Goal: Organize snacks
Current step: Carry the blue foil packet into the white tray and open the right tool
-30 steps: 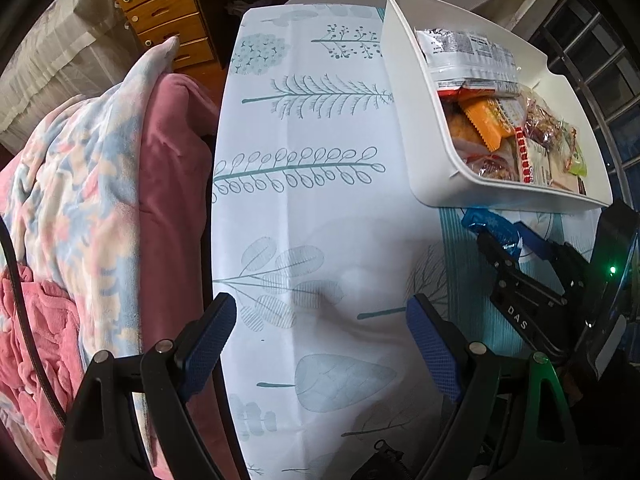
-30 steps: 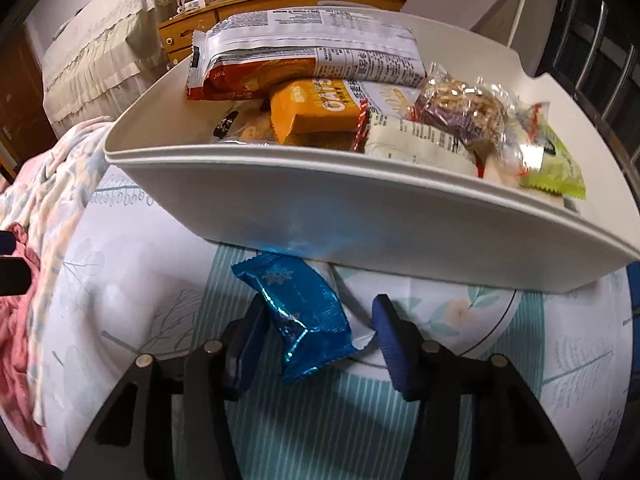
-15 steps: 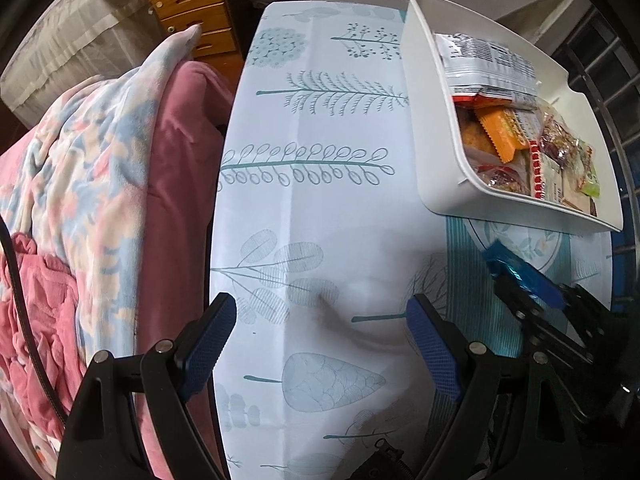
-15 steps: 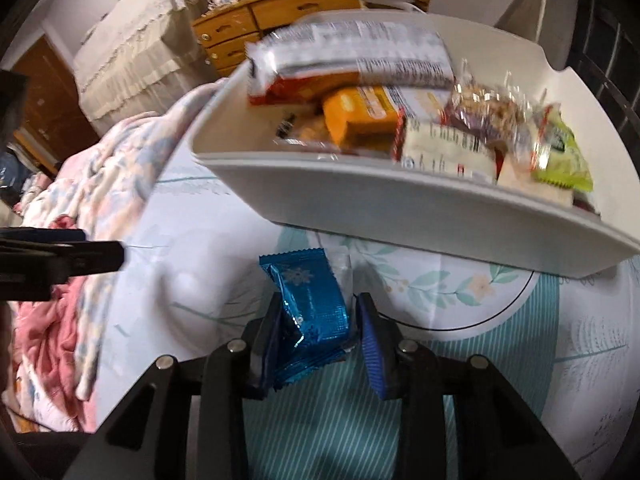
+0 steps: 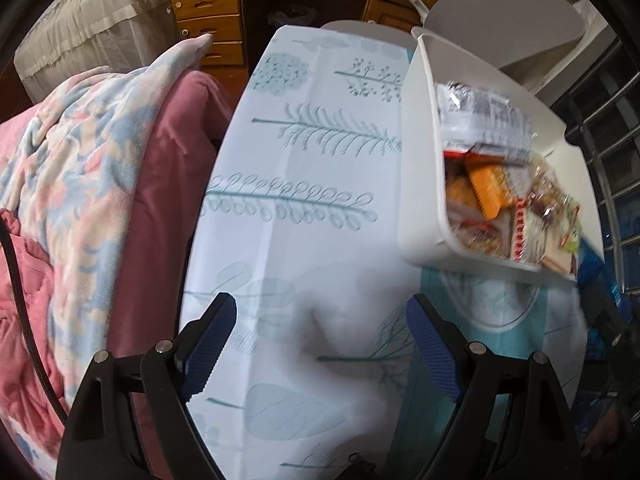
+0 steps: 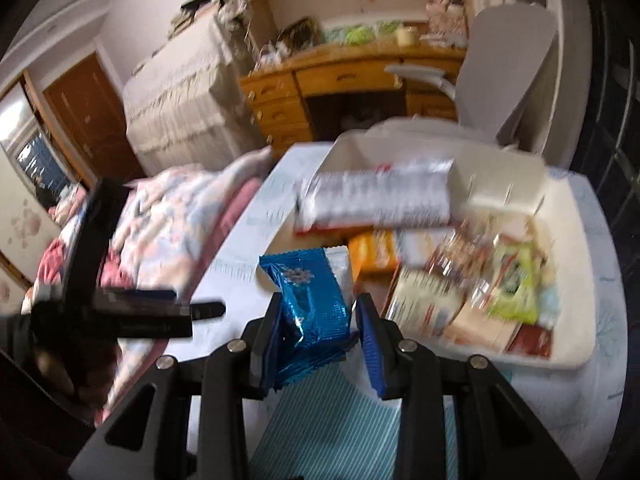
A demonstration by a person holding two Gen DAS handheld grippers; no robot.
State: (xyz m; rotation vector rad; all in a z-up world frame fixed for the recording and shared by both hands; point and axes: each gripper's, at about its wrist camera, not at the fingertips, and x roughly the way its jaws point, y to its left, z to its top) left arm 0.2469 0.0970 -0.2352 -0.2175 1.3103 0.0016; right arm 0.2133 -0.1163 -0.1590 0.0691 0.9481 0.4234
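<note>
A shiny blue snack packet (image 6: 308, 280) hangs in the air with my right gripper (image 6: 318, 304) shut on its lower half, just in front of the near left corner of the white bin (image 6: 572, 360). The bin holds several wrapped snacks, a long silver pack (image 6: 376, 200) lying on top. My left gripper (image 5: 322, 312) is open and empty above the leaf-print tablecloth (image 5: 320, 160), left of the bin (image 5: 420, 200). At the right edge of the left wrist view, the blue packet (image 5: 592, 268) shows as a blur.
A pink and floral blanket (image 5: 100, 160) lies heaped along the table's left edge. Beyond the table stand a wooden desk with drawers (image 5: 208, 12) and a grey chair (image 5: 500, 20). A teal striped mat (image 6: 320, 420) lies under my right gripper.
My right gripper closed on the blue packet and lifted it off the table, up to the bin's rim. The left gripper stayed open and only rolled a little.
</note>
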